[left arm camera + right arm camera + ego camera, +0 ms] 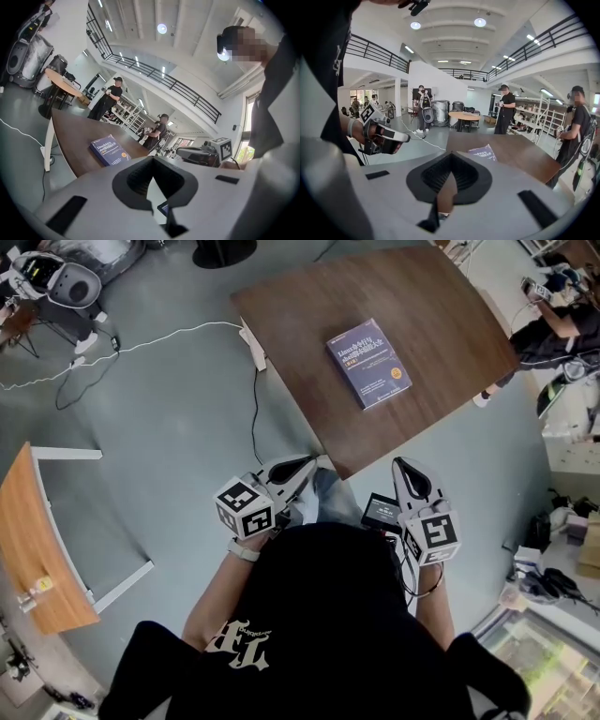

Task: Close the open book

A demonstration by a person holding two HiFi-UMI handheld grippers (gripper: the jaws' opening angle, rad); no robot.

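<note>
A dark blue book lies shut, cover up, near the middle of the brown table. Both grippers hang close to my body, short of the table's near corner and well away from the book. My left gripper has its jaws together with nothing between them, and so does my right gripper. In the left gripper view the book lies beyond the left gripper's closed tips. In the right gripper view the book shows just past the right gripper's tips.
A white power strip and its cables lie on the floor left of the table. A light wooden table stands at the far left. People stand beyond the table's far side. A round table is farther back.
</note>
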